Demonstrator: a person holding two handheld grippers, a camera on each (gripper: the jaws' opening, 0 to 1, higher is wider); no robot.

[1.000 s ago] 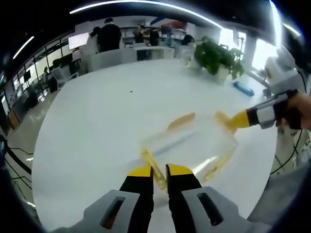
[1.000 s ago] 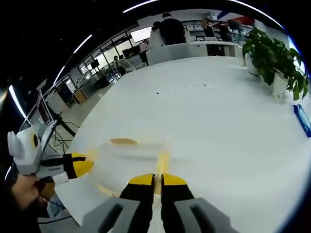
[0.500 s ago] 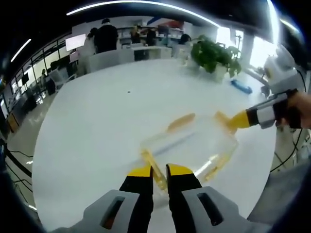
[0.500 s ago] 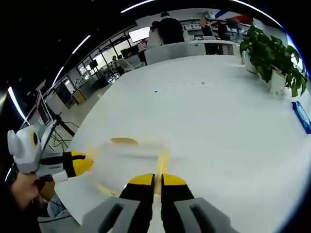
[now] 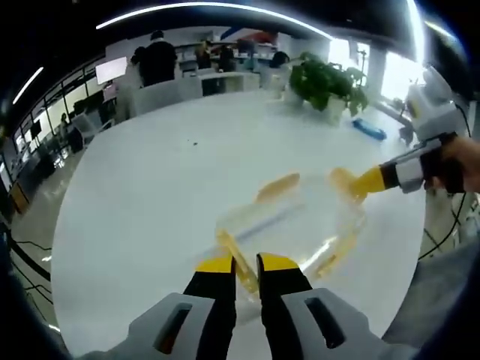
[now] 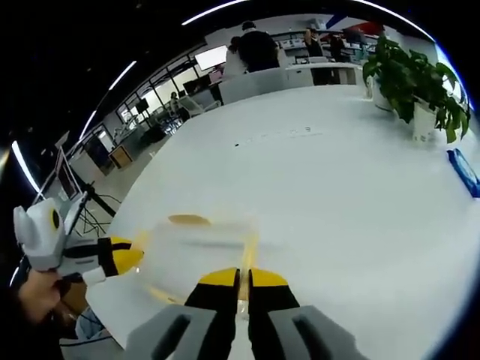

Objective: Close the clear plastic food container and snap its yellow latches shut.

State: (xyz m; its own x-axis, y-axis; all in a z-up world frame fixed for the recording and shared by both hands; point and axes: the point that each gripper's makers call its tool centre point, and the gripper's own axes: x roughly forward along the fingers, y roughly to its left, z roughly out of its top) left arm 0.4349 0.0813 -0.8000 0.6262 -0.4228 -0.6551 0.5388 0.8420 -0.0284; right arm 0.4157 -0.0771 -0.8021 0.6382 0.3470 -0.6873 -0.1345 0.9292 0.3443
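Left gripper view: the left gripper (image 5: 246, 264) has its jaws drawn nearly together, clenched on the yellow latch (image 5: 234, 255) at the near end of the clear plastic food container (image 5: 289, 225). The container lies flat on the white table (image 5: 150, 195), lid on, and nothing can be made out inside it (the walls are transparent and blurred). A second yellow latch (image 5: 278, 186) sits on its far long side and a third (image 5: 330, 255) on the side toward the person. At the container's far right end the right gripper (image 5: 352, 184) comes in from the right with its yellow tips on the latch there; a hand (image 5: 457, 165) holds its grip.

Right gripper view: the right gripper (image 6: 240, 279) rises from the bottom with jaws almost touching, pinched on a thin yellow latch (image 6: 247, 255) at the container's (image 6: 199, 247) near end. The left gripper (image 6: 124, 256) enters from the left, its yellow tip at the container's opposite end, held by a hand (image 6: 37, 289).

Surroundings: a potted plant (image 5: 326, 86) stands near the far edge of the table, with a blue object (image 5: 371, 129) lying just beside it. People (image 5: 156, 56) stand at desks beyond the table.
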